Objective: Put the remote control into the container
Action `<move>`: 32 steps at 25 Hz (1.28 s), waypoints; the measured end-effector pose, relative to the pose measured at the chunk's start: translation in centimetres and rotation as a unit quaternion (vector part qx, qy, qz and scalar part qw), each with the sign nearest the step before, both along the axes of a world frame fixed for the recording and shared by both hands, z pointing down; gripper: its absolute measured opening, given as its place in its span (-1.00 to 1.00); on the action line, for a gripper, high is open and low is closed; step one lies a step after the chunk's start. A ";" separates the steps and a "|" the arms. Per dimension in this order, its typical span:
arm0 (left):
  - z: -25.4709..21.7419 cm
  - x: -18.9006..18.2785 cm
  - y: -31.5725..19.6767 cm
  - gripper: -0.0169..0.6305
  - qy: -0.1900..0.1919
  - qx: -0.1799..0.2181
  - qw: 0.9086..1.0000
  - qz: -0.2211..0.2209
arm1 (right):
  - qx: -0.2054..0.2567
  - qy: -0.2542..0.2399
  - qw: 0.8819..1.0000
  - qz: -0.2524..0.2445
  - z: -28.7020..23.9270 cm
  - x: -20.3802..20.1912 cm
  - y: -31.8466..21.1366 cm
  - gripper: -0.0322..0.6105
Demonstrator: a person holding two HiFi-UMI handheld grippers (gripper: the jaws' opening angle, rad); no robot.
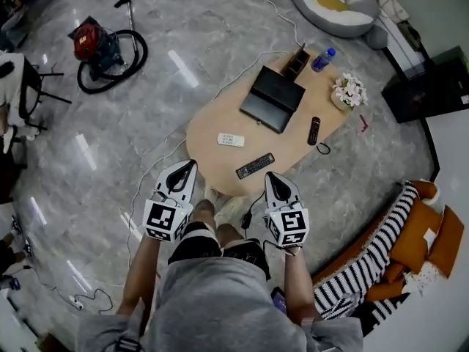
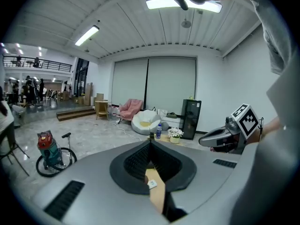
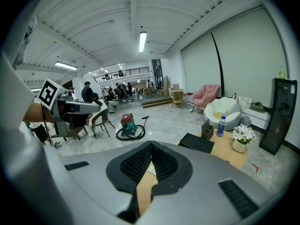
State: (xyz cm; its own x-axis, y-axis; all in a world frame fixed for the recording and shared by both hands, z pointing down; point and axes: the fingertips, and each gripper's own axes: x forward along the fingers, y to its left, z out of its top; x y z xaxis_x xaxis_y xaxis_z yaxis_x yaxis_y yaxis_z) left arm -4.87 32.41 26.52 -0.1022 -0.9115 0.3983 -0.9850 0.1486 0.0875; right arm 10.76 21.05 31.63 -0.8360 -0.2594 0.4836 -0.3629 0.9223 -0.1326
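Observation:
A low wooden table (image 1: 212,127) carries a white remote (image 1: 231,140), a long black remote (image 1: 255,166) near its front edge and a second black remote (image 1: 314,130) on the right. The black open container (image 1: 272,97) lies at the table's middle. My left gripper (image 1: 191,165) and right gripper (image 1: 268,175) hang side by side just short of the front edge, both shut and empty. In the left gripper view the closed jaws leave a slit showing the white remote (image 2: 152,183). The right gripper view shows the container (image 3: 197,143) beyond its closed jaws.
On the table's far end stand a small dark box (image 1: 297,61), a blue bottle (image 1: 322,59) and a flower pot (image 1: 349,92). A red vacuum cleaner (image 1: 99,50) sits on the floor far left, a white beanbag (image 1: 337,2) beyond, a striped sofa (image 1: 381,248) at the right.

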 end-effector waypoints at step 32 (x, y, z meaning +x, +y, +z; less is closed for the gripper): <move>25.2 -10.5 -4.5 -0.92 0.068 -0.076 0.995 0.000 | -0.024 0.080 0.995 -0.048 25.9 -12.9 -4.8 -0.87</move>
State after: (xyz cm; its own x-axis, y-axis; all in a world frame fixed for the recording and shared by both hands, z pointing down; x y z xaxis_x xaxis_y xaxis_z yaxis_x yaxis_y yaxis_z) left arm -15.35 27.88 51.71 -0.0369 -0.8397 0.5419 -0.9657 0.1695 0.1969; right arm -2.11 16.27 57.49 -0.7675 -0.1557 0.6218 -0.2935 0.9478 -0.1249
